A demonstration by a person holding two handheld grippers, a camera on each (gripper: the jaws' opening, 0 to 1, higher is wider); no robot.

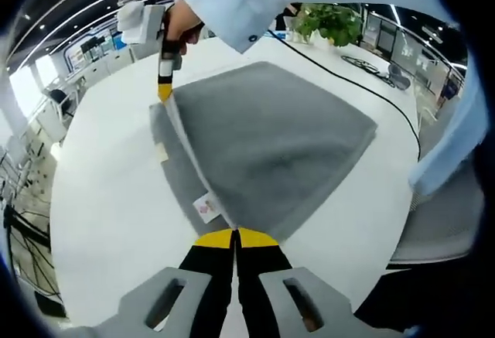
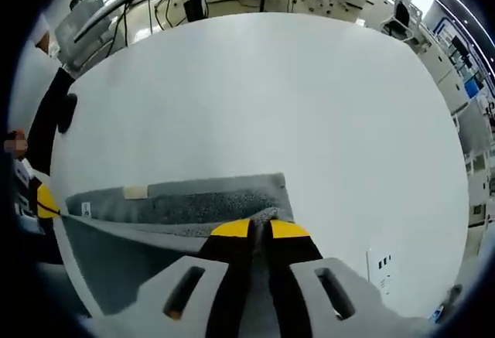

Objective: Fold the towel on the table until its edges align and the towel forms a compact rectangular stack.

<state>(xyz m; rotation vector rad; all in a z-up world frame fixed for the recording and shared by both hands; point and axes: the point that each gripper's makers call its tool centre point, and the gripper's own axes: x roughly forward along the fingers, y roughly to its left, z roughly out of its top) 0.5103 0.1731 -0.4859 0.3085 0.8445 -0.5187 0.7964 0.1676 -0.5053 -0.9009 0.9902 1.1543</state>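
Observation:
A grey towel (image 1: 271,133) lies on the round white table (image 1: 100,191), its upper layer folded over a lower layer that sticks out along the left edge. My left gripper (image 1: 234,237) is shut on the near corner of the upper layer, beside a small white tag (image 1: 205,207). My right gripper (image 1: 165,90), held by a hand, pinches the far corner of the same edge. In the right gripper view, the right gripper (image 2: 259,228) is shut on the towel (image 2: 193,203), and the left gripper (image 2: 46,199) holds the edge at the far left.
A potted plant (image 1: 332,21) and a black cable (image 1: 348,79) sit at the table's far side. A grey chair (image 1: 441,222) stands at the right. A small white object (image 2: 379,264) lies near the table's rim (image 2: 433,199). Desks and chairs ring the table.

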